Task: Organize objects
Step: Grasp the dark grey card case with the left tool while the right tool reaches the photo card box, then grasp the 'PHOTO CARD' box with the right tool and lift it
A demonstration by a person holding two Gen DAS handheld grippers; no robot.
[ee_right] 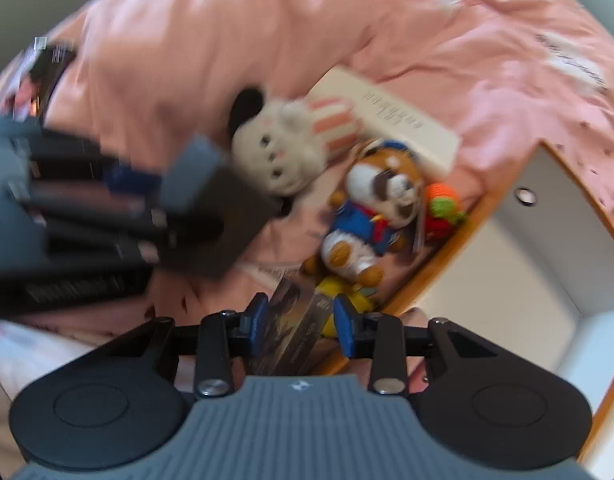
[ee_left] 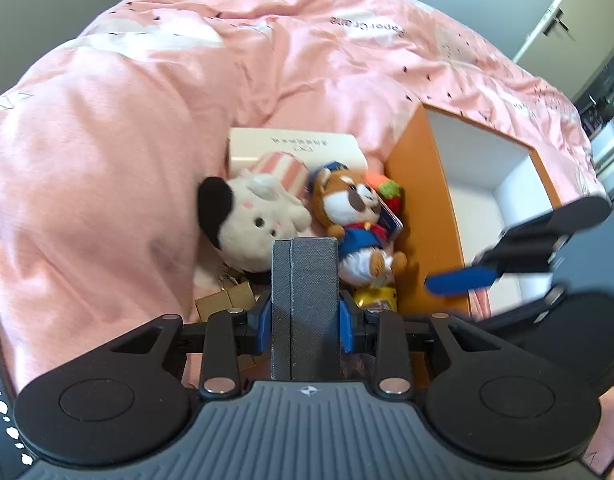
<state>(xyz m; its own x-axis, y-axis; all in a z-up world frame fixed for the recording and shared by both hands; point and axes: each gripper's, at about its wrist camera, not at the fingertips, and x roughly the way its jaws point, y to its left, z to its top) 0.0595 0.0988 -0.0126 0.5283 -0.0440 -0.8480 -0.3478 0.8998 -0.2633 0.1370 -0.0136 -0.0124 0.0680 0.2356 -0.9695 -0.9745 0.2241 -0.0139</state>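
Toys lie on a pink duvet (ee_left: 127, 128) beside an open orange box (ee_left: 415, 184) with a white inside. A cream plush with a black ear (ee_left: 255, 216), a brown plush in blue clothes (ee_left: 359, 216), a knitted red and orange toy (ee_left: 387, 192) and a cream flat box (ee_left: 295, 148) lie together. My left gripper (ee_left: 305, 248) is shut with its pads together, empty, just in front of the plushes. My right gripper (ee_right: 299, 320) is shut on a dark printed card or small box (ee_right: 291, 332), near the orange box (ee_right: 459, 256). The view is blurred.
A yellow item (ee_left: 377, 298) and small brown cardboard pieces (ee_left: 227, 300) lie near the box's corner. A white cupboard (ee_left: 571, 20) stands at the far right. Dark objects (ee_right: 47, 64) lie on the duvet's left edge.
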